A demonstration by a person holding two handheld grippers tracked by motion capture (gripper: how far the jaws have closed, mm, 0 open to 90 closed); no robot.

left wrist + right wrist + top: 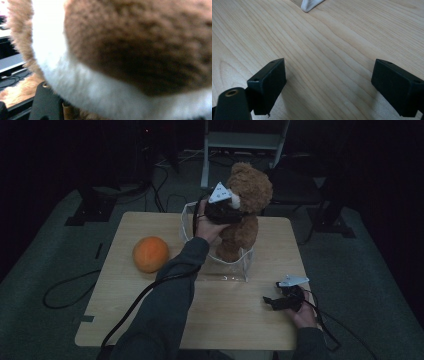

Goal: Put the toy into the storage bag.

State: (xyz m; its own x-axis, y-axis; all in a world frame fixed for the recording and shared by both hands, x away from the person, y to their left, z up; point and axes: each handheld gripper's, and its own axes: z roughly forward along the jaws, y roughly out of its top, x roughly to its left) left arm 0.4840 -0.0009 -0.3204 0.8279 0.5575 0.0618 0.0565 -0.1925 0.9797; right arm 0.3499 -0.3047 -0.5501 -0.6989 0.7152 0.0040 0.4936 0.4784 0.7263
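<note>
Left gripper (231, 206) grasps the bear (246, 210), feet already inside the clear bin (235, 265), release yet to come; right gripper (272, 302) rests unclenched on the table (150, 310).

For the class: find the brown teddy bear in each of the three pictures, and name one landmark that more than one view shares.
High view: teddy bear stands top centre in the clear bin, left claw at it.
Left gripper view: brown and white fur up close.
Right gripper view: not in it.
Shared landmark: wooden table.
</note>
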